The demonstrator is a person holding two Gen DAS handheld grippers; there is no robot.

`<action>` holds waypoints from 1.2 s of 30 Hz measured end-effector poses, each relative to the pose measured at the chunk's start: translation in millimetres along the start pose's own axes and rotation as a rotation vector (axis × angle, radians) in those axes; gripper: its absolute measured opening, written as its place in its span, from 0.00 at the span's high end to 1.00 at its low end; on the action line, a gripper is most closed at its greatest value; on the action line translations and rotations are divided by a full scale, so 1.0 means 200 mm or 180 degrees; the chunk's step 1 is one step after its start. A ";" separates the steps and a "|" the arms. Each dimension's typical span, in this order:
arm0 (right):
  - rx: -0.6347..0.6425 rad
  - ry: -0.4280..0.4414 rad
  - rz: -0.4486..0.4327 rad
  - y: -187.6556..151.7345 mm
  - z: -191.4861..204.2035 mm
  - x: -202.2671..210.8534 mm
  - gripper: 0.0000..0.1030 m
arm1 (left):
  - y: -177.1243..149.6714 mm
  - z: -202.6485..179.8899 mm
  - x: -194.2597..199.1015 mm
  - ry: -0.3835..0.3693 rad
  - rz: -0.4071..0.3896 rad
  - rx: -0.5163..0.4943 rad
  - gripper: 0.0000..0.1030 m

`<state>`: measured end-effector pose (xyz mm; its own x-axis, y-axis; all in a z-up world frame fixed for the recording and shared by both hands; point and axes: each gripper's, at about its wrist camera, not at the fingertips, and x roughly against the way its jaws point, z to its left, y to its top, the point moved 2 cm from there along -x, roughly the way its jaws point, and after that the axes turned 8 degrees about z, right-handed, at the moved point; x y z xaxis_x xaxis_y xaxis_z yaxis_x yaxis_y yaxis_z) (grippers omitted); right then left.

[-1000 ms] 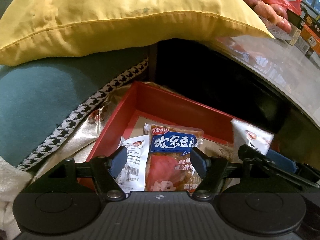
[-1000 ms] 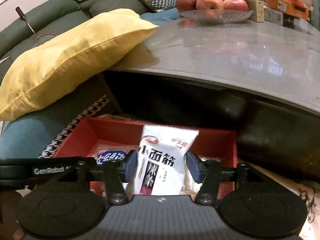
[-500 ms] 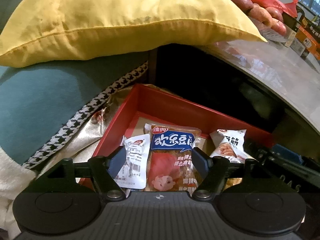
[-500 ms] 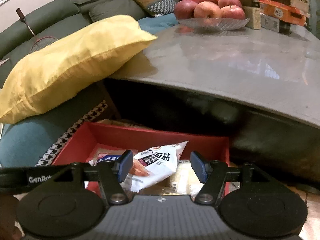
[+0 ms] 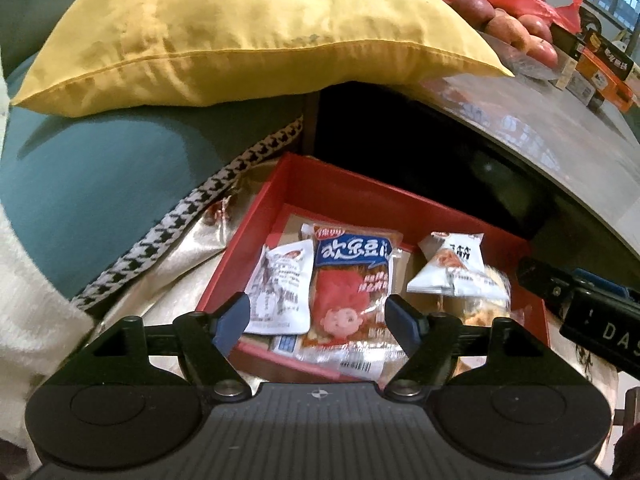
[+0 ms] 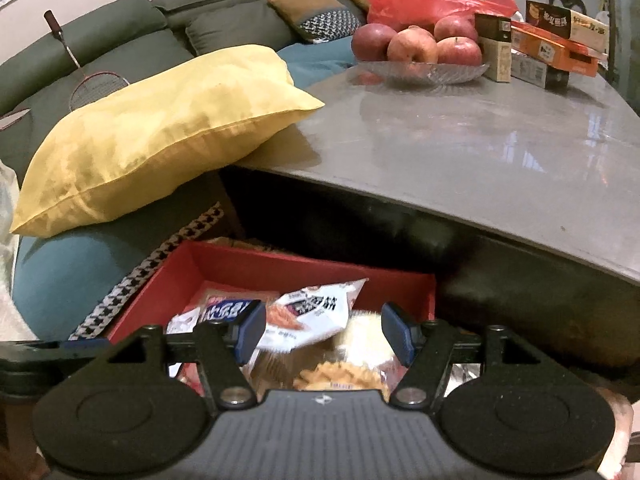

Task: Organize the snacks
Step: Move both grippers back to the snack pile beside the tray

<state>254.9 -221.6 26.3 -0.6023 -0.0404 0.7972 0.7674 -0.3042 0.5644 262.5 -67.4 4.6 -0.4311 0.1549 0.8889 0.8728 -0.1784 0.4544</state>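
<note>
Red box (image 5: pixel 352 196) near edge hidden — hand-held gripper (image 5: pixel 318 318) covers it.

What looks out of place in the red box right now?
The white packet lies tilted and crumpled atop the other snacks on the right side of the red box, not flat like the blue-and-red packet. Both tools, left and right, are open and empty.
</note>
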 end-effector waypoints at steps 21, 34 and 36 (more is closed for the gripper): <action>0.0403 0.0148 0.0409 -0.34 0.15 0.10 0.43 | -0.29 0.13 0.02 -0.0075 0.0361 0.0080 0.20; 0.0710 0.0384 0.0945 -0.50 0.23 -0.09 0.43 | -0.34 0.21 0.02 -0.0035 0.0449 0.0144 0.18; 0.0755 0.0386 0.0980 -0.51 0.24 -0.12 0.43 | -0.34 0.22 0.02 -0.0052 0.0457 0.0154 0.18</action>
<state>202.4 -143.5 -39.5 -0.3472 -0.2116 0.9136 0.9368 -0.0328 0.3484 211.9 -12.9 -25.6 -0.2975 0.1469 0.9434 0.9354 -0.1530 0.3188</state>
